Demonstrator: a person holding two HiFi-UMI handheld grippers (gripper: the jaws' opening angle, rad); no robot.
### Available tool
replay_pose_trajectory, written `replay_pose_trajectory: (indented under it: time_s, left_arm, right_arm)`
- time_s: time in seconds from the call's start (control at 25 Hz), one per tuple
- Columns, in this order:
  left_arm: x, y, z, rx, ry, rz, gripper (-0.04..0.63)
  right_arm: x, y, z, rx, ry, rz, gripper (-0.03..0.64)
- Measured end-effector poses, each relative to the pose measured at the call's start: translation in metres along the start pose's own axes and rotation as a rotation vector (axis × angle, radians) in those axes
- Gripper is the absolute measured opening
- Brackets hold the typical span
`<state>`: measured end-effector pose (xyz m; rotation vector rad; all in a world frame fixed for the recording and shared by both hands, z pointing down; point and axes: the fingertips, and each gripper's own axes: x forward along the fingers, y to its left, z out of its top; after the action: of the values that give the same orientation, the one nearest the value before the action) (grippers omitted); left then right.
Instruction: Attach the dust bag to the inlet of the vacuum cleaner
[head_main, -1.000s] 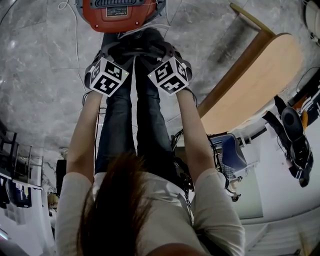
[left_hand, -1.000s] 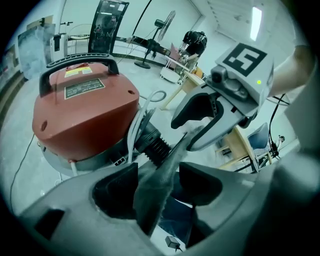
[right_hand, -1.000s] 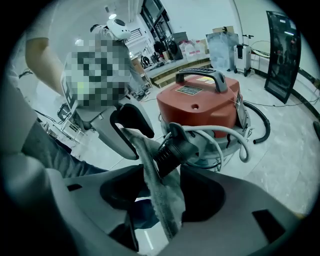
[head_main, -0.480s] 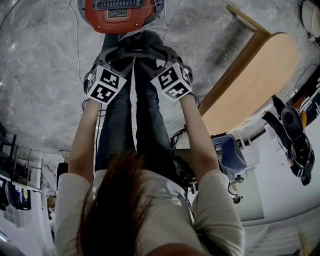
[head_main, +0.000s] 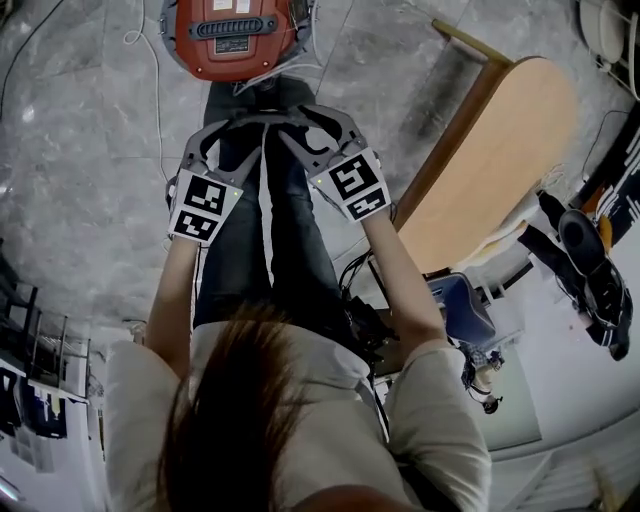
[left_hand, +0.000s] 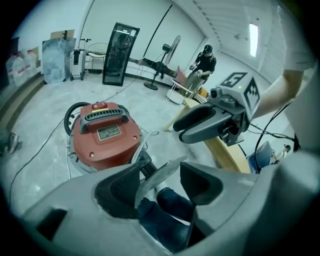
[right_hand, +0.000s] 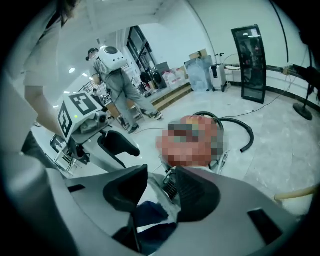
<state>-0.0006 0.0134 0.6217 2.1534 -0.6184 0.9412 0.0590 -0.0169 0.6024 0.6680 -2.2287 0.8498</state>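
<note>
The left gripper's (left_hand: 160, 175) jaws stand wide, having just been opening, and press on nothing. Through their gap the grey dust bag (left_hand: 165, 171) shows beyond, untouched. The right gripper's (right_hand: 161, 175) jaws have just been closing yet stand apart, also empty. The bag's long axis runs from the ribbed inlet (left_hand: 145, 169) on the red vacuum cleaner's (head_main: 235, 35) near side toward the person's legs (head_main: 265, 250). The vacuum cleaner sits far on the floor (head_main: 90, 150), inlet facing near.

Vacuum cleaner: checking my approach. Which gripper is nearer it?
Left, slightly. The left gripper is straight below the vacuum cleaner in the head view; the right gripper, whose empty jaws have just been closing, is offset sideways.
</note>
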Motion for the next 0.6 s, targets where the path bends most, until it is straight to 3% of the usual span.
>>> replay_pose_trajectory:
  time_s: [0.2, 0.36, 0.6]
  left_arm:
    - [-0.04, -0.002, 0.041, -0.017, -0.107, 0.069, 0.162]
    - [-0.063, -0.003, 0.075, -0.014, -0.19, 0.124, 0.07]
    - [-0.122, -0.015, 0.111, -0.014, -0.302, 0.195, 0.023]
  right_arm:
    - [-0.038, 0.009, 0.042, -0.041, -0.073, -0.038, 0.11]
    - [-0.067, -0.002, 0.067, -0.054, -0.113, -0.111, 0.012]
    - [-0.111, 0.017, 0.127, -0.016, -0.225, -0.181, 0.002]
